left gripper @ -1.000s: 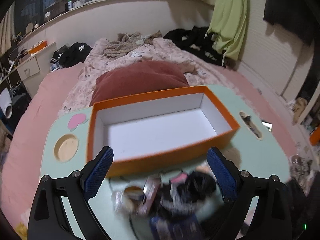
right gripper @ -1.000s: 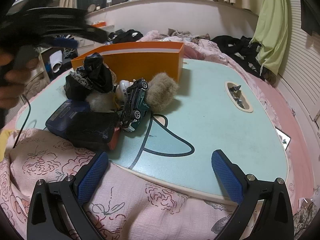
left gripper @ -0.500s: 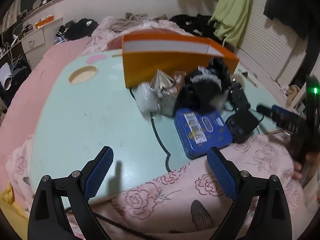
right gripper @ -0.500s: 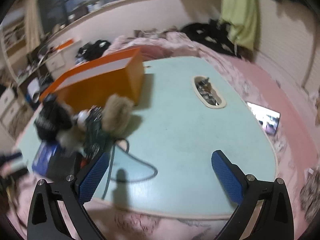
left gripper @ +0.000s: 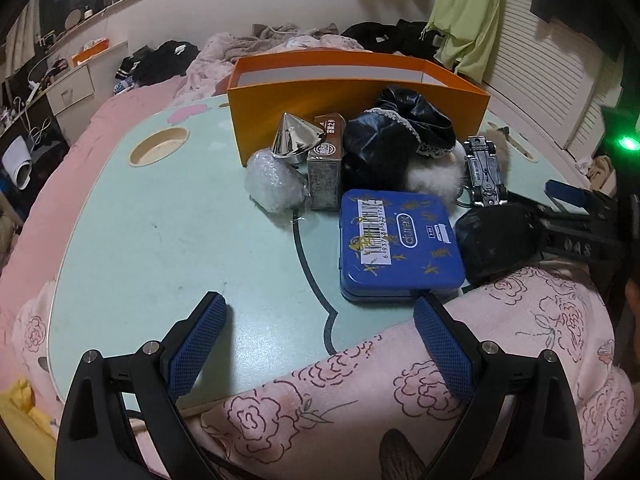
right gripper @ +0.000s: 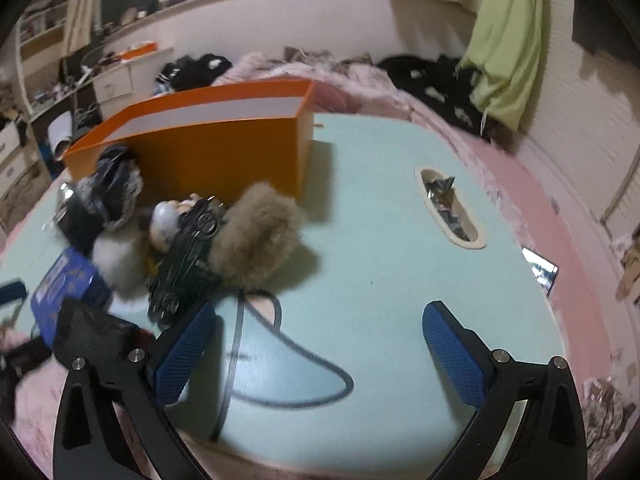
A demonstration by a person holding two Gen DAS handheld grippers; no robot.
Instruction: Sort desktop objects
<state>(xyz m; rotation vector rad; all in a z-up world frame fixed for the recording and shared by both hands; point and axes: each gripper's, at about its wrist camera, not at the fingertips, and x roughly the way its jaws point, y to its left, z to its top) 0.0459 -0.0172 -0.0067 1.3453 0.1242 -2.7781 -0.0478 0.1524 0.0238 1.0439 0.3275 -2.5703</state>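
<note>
An orange box (left gripper: 360, 92) (right gripper: 224, 148) stands open-topped at the table's far side. In front of it lies a pile: a silver cone (left gripper: 296, 140), a bubble-wrap ball (left gripper: 274, 184), a small brown carton (left gripper: 326, 168), black frilly fabric (left gripper: 396, 136), a white fluffy ball (left gripper: 434, 176), a toy car (left gripper: 484, 172) (right gripper: 188, 256), a brown fluffy ball (right gripper: 260, 236), a blue tin (left gripper: 400, 244) (right gripper: 64, 284) and a black pouch (left gripper: 496, 240) (right gripper: 92, 336). My left gripper (left gripper: 318, 308) hangs open near the front edge, just short of the tin. My right gripper (right gripper: 320, 314) is open, its left finger beside the car.
The mint-green table (left gripper: 160, 240) has a round recess (left gripper: 158, 146) at the left and an oval slot (right gripper: 448, 208) holding small items at the right. A pink rose-print blanket (left gripper: 400, 400) covers the front edge. A phone (right gripper: 540, 268) lies on the bed to the right.
My left gripper has dropped back from above the orange box to the table's front edge. My right gripper has come in closer to the pile's right side.
</note>
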